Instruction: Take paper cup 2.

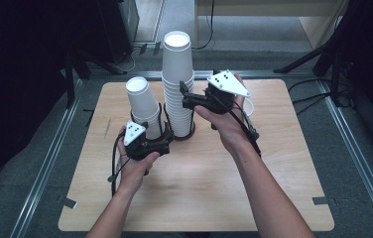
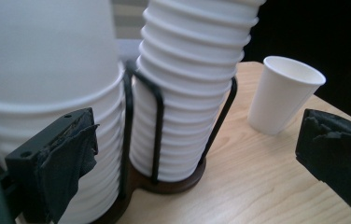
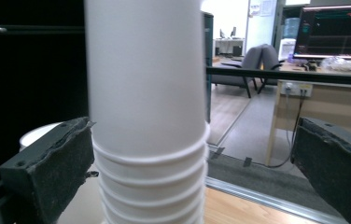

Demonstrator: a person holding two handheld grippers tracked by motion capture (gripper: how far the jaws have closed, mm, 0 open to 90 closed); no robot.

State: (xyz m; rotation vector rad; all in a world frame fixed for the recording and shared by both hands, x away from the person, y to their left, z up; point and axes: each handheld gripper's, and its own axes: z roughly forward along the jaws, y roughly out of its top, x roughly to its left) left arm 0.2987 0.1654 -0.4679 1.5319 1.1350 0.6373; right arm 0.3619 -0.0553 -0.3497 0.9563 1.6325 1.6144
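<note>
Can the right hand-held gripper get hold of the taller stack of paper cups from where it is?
Probably yes: the right hand-held gripper is open, its jaws either side of the taller cup stack, with nothing between them.

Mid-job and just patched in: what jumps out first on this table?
Two stacks of white paper cups in a dark wire holder dominate the middle of the wooden table: the tall stack and a shorter stack to its left. The right gripper reaches the tall stack with its jaws open around it, and the left gripper sits open at the holder's base. A single paper cup stands apart to the right.
</note>
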